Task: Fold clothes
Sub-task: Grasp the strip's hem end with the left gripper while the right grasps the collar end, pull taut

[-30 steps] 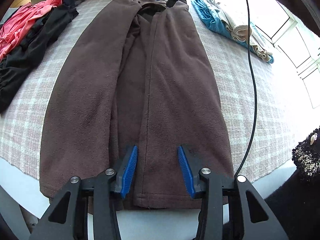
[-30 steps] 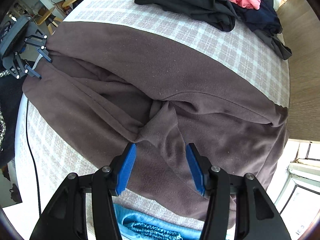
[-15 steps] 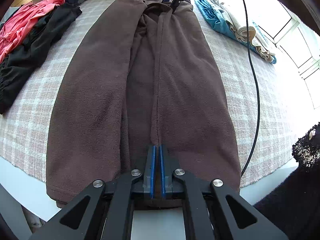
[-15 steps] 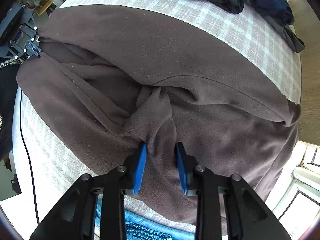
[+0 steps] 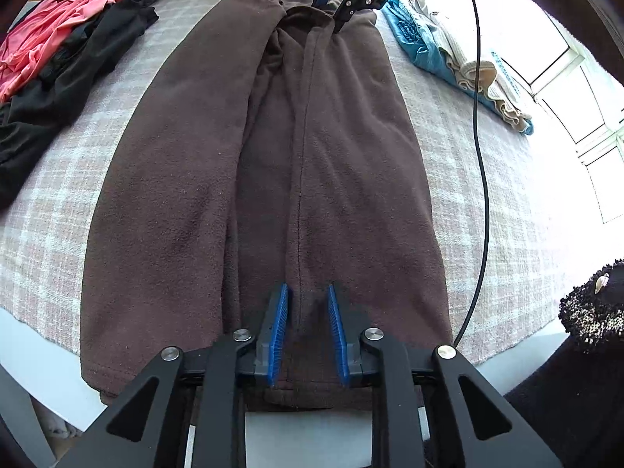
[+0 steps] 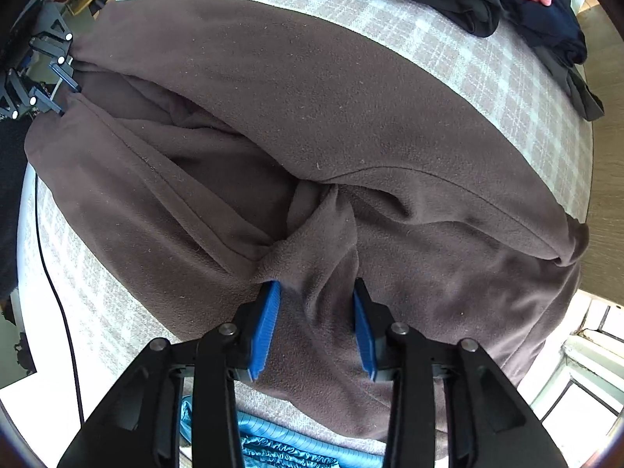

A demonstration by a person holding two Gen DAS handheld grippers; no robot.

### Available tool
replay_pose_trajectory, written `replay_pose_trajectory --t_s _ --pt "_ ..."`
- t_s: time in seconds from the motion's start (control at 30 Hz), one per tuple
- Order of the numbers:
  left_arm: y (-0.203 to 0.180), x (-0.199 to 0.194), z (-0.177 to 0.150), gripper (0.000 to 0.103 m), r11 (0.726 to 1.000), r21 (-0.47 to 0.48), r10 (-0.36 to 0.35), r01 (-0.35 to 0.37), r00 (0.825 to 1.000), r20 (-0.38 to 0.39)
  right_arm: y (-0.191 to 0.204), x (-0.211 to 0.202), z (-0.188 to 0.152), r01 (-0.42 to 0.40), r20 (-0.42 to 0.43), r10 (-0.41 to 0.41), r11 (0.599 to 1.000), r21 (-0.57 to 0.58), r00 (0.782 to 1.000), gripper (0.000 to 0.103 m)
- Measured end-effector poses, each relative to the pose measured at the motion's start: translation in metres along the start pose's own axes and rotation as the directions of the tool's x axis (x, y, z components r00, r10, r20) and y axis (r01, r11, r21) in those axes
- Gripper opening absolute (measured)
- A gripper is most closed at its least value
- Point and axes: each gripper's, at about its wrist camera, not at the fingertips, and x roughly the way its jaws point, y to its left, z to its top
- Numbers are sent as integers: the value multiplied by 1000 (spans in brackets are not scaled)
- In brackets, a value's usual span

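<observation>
A brown fleece garment (image 5: 187, 179) lies lengthwise on the plaid-covered table (image 5: 50, 234), its front edges meeting along the middle. My left gripper (image 5: 308, 288) stands over the hem at the near table edge. Its jaws are opening, with the front seam lying loose between the blue pads. At the far collar end, my right gripper (image 6: 316, 284) points down into the cloth. Its jaws are opening too, and a bunched fold of the collar rises between them. Each gripper shows small in the other's view: the right gripper (image 5: 333, 11) and the left gripper (image 6: 66, 97).
A heap of black clothes (image 5: 58, 78) and pink clothes (image 5: 50, 35) lies along the left side. Folded teal and beige items (image 5: 448, 54) sit at the far right. A black cable (image 5: 483, 179) hangs across the right. A dark knitted sleeve (image 5: 592, 312) is at the near right.
The left jaws closed on the hem half a second ago and have now parted again. The right gripper came down onto the collar, narrowed around a fold, then widened a little.
</observation>
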Motion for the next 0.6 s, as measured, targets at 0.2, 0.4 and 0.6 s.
replay_pose_trajectory --t_s 0.2,0.4,0.6 --pt "-13 15 19 40 998 68 -3 4 1000 -10 -2 -1 8 16 -2 -16 1000 -4 1000 29" --pt "-22 16 15 27 995 91 -31 32 999 -12 -7 -6 14 22 19 -22 1000 6 1000 29" --pt "-19 22 14 35 994 43 -97 98 995 -11 -19 -8 13 23 27 -23 1000 4 999 29"
